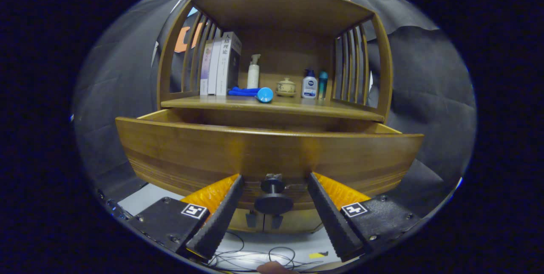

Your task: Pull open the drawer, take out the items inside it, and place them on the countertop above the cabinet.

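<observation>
The wooden drawer (263,155) of the cabinet stands pulled out toward me, its curved front panel right ahead of the fingers. Its dark round knob (273,199) sits between the two fingers, with a gap on each side. My gripper (274,178) is open, its fingertips close to the drawer front and touching nothing I can make out. The drawer's inside is hidden behind the front panel. Above it the countertop (238,105) carries a blue item (255,92) lying on its side.
On the countertop stand three books (219,66), a white pump bottle (253,72), a small lidded pot (286,87), a white-and-blue bottle (309,85) and a teal tube (323,83). Slatted side rails and a top shelf enclose it. Cables (255,257) lie on the floor below.
</observation>
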Tool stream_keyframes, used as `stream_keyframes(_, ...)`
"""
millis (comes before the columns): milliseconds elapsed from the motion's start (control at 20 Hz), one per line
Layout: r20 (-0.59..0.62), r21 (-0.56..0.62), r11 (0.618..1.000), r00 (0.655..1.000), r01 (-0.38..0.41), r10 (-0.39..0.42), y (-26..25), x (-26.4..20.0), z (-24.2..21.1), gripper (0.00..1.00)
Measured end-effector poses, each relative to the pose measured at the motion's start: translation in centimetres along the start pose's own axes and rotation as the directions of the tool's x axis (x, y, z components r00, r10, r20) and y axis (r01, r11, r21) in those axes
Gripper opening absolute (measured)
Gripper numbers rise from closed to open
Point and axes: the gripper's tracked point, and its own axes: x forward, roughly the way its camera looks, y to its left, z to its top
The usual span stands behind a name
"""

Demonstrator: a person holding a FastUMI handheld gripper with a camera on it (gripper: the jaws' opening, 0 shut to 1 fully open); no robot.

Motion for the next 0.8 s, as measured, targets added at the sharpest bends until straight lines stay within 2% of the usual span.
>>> stream_keyframes(400,-0.07,0.007,1.0,0.997,0.009,-0.009,0.01,-0.43,0.34,1.0)
stream_keyframes(800,-0.082,0.004,1.0,0.996,0.016,-0.015,-0.04,-0.22,0.28,1.0)
